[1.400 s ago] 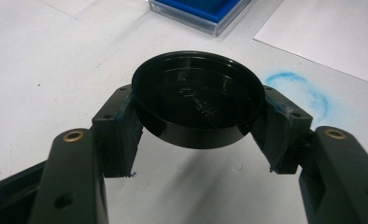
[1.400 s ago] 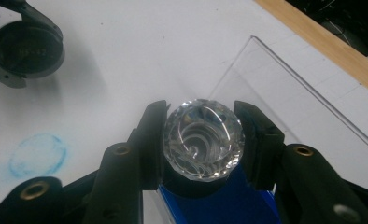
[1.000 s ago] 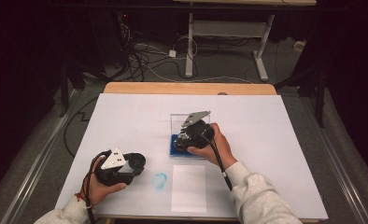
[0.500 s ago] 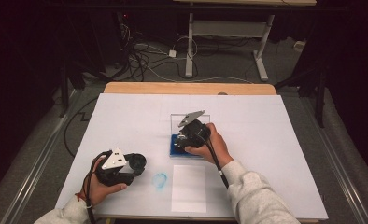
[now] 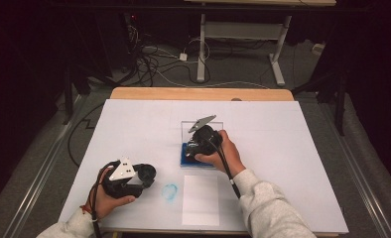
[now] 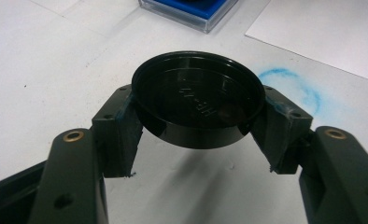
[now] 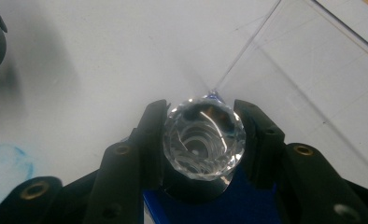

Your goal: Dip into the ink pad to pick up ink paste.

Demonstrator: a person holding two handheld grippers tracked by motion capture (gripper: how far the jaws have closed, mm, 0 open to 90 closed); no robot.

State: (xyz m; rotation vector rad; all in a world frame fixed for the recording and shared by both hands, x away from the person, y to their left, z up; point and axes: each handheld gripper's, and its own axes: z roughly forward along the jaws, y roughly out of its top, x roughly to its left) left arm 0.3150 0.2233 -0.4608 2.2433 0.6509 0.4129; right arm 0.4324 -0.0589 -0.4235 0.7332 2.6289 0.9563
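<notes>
Between black fingers (image 7: 147, 140), faceted clear knob (image 7: 204, 140)

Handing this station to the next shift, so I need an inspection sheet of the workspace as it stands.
Surface: white table, blue smudge, white paper sheet near the front edge.
Job's things: black round cap; faceted clear stopper over the blue ink pad in its open clear case.
Clutter: nothing seen.
Grippers: left gripper shut on the cap; right gripper shut on the stopper.
Cables: gripper cable along the right sleeve; loose cables on the floor.
Surroundings: dark room, desk legs behind.
</notes>
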